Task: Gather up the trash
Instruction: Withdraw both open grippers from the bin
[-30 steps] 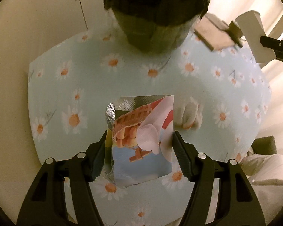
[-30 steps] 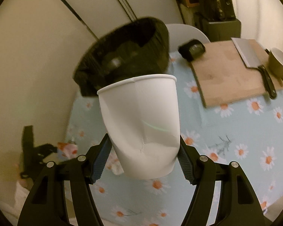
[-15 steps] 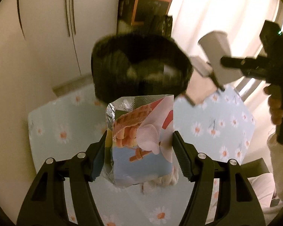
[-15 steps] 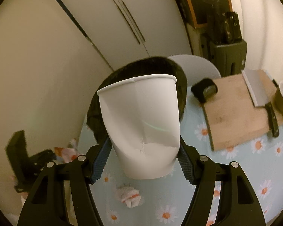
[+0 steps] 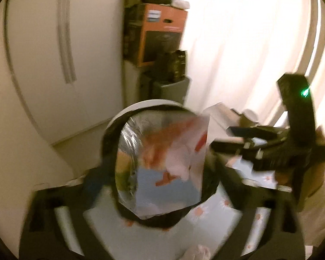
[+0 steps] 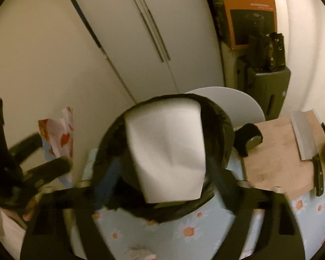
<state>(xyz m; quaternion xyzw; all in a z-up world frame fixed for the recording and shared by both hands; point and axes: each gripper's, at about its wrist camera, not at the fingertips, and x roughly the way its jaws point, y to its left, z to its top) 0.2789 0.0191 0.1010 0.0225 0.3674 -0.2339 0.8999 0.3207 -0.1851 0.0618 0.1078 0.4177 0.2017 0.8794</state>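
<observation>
— Left gripper [image 5: 162,186]: jaws opening, wide of the wrapper [image 5: 169,164], which sits loose between them over the black bin [image 5: 110,143]?

— Yes. Right gripper [image 6: 162,173] likewise: jaws opening, the dented cup [image 6: 169,151] between them, pads off it, right above the bin mouth.

— Where's the bin?

— On the daisy-cloth bench [image 6: 184,231], beside the board [image 6: 275,162] with the cleaver [image 6: 305,143].

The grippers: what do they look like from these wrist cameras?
Both are black two-finger tools with angular, cut-out frames. The right gripper has blue pads inside its jaws and silver screws at the finger bases. Seen from the left camera, its upright black body carries a small green light.
</observation>
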